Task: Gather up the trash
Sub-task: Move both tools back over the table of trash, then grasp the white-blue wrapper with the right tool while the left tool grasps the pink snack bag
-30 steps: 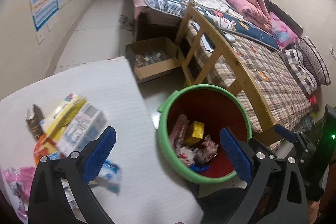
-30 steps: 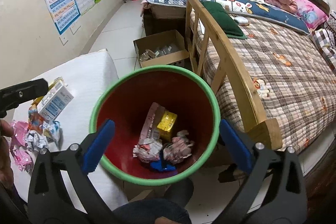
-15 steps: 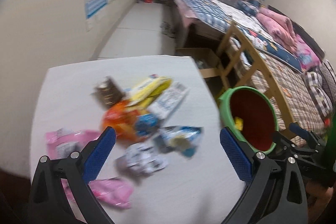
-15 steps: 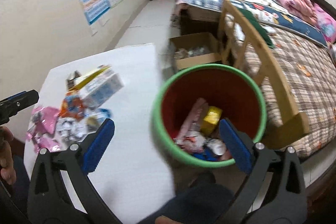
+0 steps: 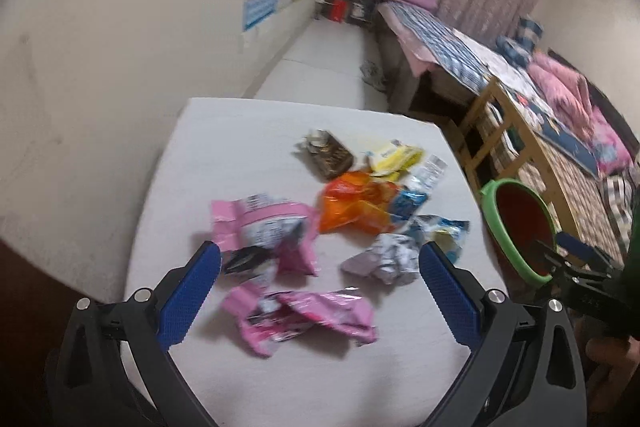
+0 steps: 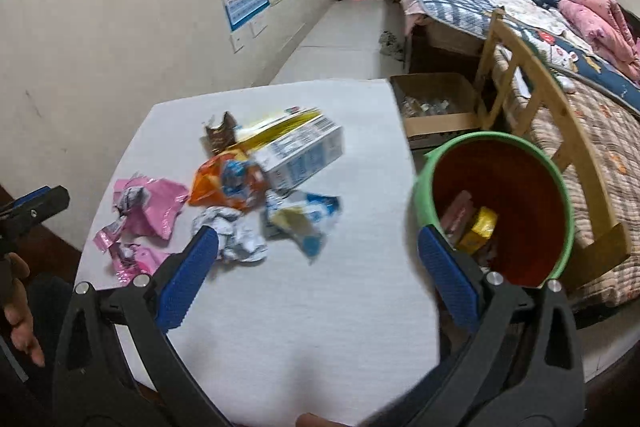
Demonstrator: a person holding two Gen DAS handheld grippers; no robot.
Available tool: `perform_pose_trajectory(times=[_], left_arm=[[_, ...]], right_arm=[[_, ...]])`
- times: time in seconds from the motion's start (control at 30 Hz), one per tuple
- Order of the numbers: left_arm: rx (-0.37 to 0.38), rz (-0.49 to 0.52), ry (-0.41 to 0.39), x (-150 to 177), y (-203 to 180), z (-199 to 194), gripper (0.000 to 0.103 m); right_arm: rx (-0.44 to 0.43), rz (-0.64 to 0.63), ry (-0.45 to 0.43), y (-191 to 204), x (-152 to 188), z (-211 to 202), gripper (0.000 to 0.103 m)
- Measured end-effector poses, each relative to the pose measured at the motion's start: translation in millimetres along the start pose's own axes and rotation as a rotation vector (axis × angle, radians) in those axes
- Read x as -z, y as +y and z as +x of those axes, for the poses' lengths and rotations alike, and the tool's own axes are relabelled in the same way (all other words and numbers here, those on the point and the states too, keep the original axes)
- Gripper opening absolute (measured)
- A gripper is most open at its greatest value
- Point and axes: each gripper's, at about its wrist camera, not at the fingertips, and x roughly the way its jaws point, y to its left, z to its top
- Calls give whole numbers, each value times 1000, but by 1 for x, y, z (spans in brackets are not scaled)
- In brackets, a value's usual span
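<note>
- Left gripper (image 5: 320,267): spread wide, empty, poised over pink foil wrappers (image 5: 264,227) at lower centre; between pickups, by the look of it
- Right gripper (image 6: 318,255): equally wide, empty, above bare white tabletop (image 6: 320,327)
- Next: probably descend, pinch crinkly, slippery film
- Green-rimmed bin (image 6: 496,211): right of frame, partly filled
- Also waiting: crumpled paper (image 6: 232,231), stiff carton (image 6: 304,155)
</note>
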Motion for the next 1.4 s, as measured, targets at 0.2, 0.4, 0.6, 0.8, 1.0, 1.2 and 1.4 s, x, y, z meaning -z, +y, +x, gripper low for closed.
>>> perform_pose_trajectory(times=[0.2,0.4,0.6,0.8,1.0,1.2,1.4], left_arm=[[-14,-50,50,11,37,2,95],[12,-19,58,9,37,17,95],[10,-38,110,-1,42,52,95],[-8,-36,164,-11,43,90,94],[-26,-22,206,-18,42,121,93],[-40,-29,239,-20,45,144,86],[-14,-37,224,-23,49,147,82]], right_arm=[[3,-48,35,22,6,7,98],[-13,-47,78,26,4,26,98],[5,-44,109,20,-5,51,98],[24,-24,170,9,-8,89,98],[24,-1,209,2,-9,117,98],[11,14,245,1,-10,141,97],[-19,20,283,4,-6,152,75]])
